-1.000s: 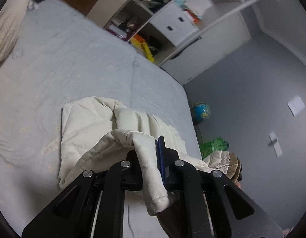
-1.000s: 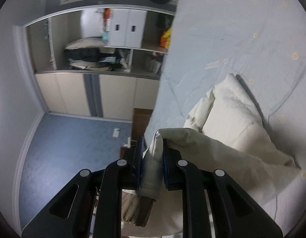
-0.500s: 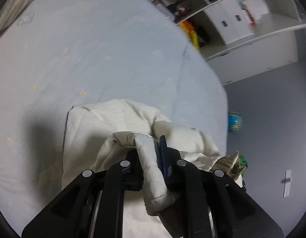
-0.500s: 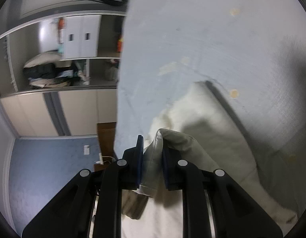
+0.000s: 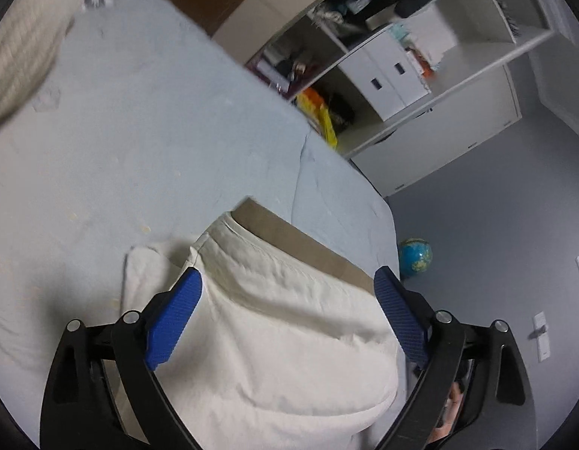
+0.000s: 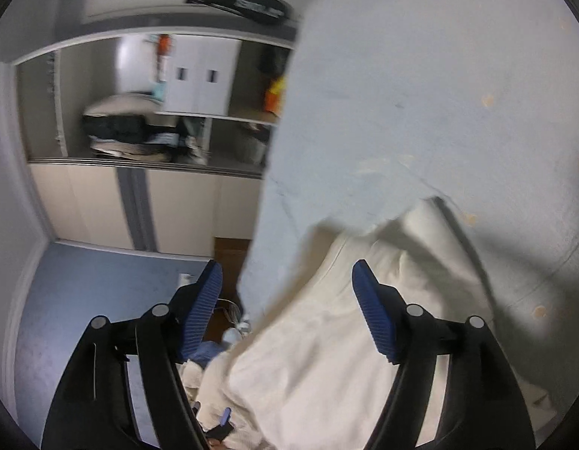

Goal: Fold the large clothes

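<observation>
The bed (image 5: 120,142) filled the view from 9 to 12 o'clock. The cream garment (image 5: 289,337) lay folded at its 6 o'clock edge. Left gripper (image 5: 287,300) and right gripper (image 6: 287,292) hung over it, jaws wide, holding nothing.
</observation>
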{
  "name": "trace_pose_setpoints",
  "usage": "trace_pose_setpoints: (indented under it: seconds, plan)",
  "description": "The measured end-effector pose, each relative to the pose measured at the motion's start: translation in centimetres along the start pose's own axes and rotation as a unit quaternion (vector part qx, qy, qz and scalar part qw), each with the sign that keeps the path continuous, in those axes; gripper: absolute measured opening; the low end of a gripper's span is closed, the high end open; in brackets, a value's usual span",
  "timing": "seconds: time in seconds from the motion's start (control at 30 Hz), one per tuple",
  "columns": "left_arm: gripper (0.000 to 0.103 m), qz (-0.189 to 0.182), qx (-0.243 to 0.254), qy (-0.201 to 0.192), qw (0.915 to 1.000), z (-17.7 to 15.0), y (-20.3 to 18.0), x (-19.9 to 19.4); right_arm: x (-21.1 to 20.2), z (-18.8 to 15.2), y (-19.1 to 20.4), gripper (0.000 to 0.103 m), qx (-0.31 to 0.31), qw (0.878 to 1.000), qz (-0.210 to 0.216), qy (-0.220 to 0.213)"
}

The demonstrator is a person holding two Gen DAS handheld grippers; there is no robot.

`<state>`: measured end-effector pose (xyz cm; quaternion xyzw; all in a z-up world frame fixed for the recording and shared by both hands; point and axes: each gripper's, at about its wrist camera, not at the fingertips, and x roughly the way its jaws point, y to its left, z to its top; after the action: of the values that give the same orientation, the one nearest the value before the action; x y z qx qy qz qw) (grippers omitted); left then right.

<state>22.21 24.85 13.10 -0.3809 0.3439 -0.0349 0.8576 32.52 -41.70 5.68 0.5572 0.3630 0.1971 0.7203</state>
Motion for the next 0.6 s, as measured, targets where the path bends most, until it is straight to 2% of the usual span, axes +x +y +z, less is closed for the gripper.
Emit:
trace_pose_setpoints:
  seconds: [0.1, 0.2, 0.23, 0.3, 0.47, 0.6]
  plan:
    - [0.089, 0.023, 0.053, 0.004, 0.9984, -1.8, -3.0, -0.5, 0.1, -1.8, 3.4, 0.069, -0.080, 0.996, -0.026, 0.026]
    - [0.089, 0.057, 0.122, 0.024, 0.9906, -4.6, -6.6, 1.2, 1.6, -4.9, 6.4, 0.069, -0.178, 0.979, -0.071, 0.066]
    - [0.089, 0.068, 0.145, 0.031, 0.9866, -5.7, -7.8, 2.1, 2.3, -6.0, 7.3, 0.069, -0.214, 0.969, -0.091, 0.079]
    - [0.089, 0.082, 0.177, 0.042, 0.9798, -7.7, -9.4, 3.7, 3.8, -9.2, 8.8, 0.069, -0.294, 0.940, -0.138, 0.105]
    - [0.089, 0.117, 0.240, 0.061, 0.9617, -11.4, -12.0, 7.7, 6.3, -14.9, 9.5, 0.069, -0.401, 0.884, -0.198, 0.134]
    - [0.091, 0.140, 0.270, 0.051, 0.9512, -12.6, -12.7, 10.2, 7.7, -17.0, 8.7, 0.069, -0.446, 0.854, -0.235, 0.132]
